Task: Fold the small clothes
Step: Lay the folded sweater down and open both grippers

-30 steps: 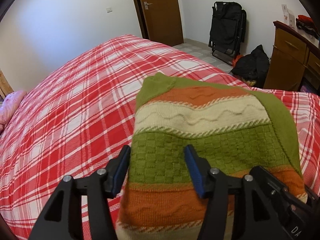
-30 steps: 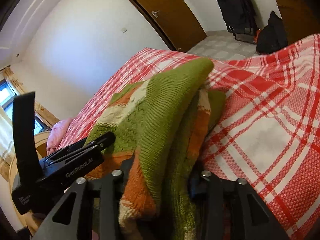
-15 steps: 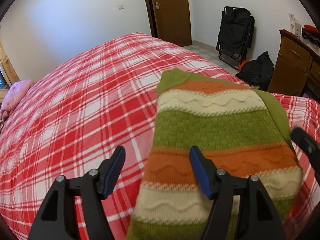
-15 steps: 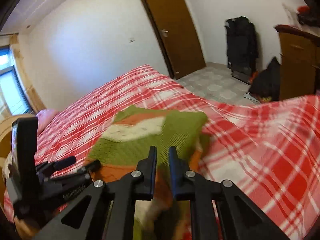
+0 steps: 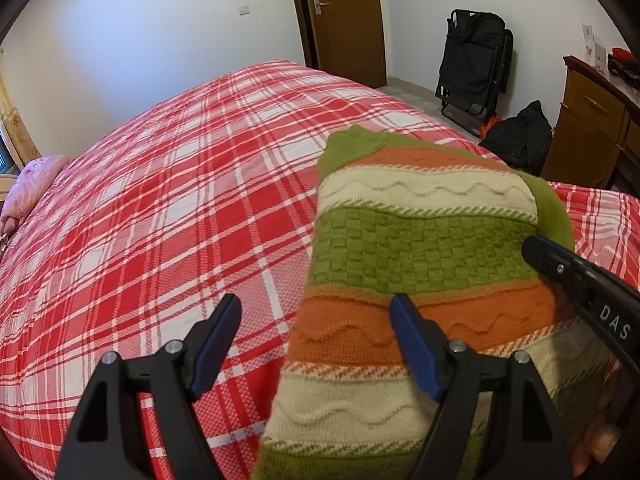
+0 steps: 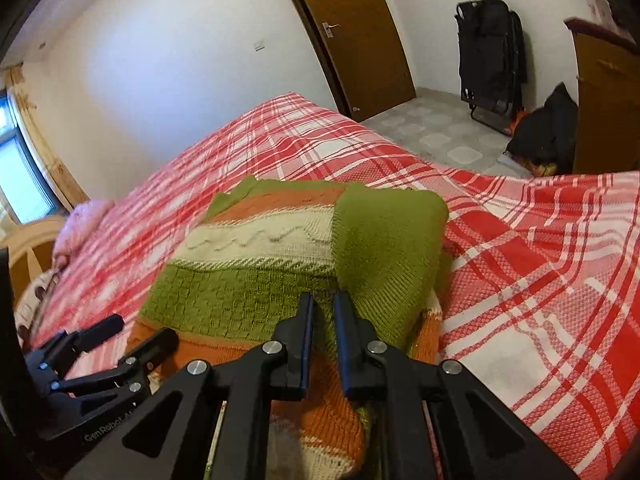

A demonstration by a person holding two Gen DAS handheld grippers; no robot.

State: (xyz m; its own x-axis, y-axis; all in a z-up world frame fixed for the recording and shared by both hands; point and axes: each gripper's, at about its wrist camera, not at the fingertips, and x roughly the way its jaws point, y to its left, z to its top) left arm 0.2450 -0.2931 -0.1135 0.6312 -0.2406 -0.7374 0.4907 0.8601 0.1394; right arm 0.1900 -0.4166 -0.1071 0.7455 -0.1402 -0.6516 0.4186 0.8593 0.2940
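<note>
Left tongs spread, just been widening, over striped sweater edge, nothing pinched; right tongs pressed together, seemingly empty; sweater folded on plaid bed.

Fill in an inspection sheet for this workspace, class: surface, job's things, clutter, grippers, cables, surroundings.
Surface: bed with red plaid bedspread.
Job's things: striped knitted sweater lying folded, green sleeve laid over it.
Clutter: pink pillow at the bed's far edge.
Grippers: left gripper open above the sweater's left edge, jaws just been opening, nothing gripped; right gripper shut, nothing between its jaws.
Cables: nothing seen.
Surroundings: brown door, folded black chair, black bag, wooden dresser.
</note>
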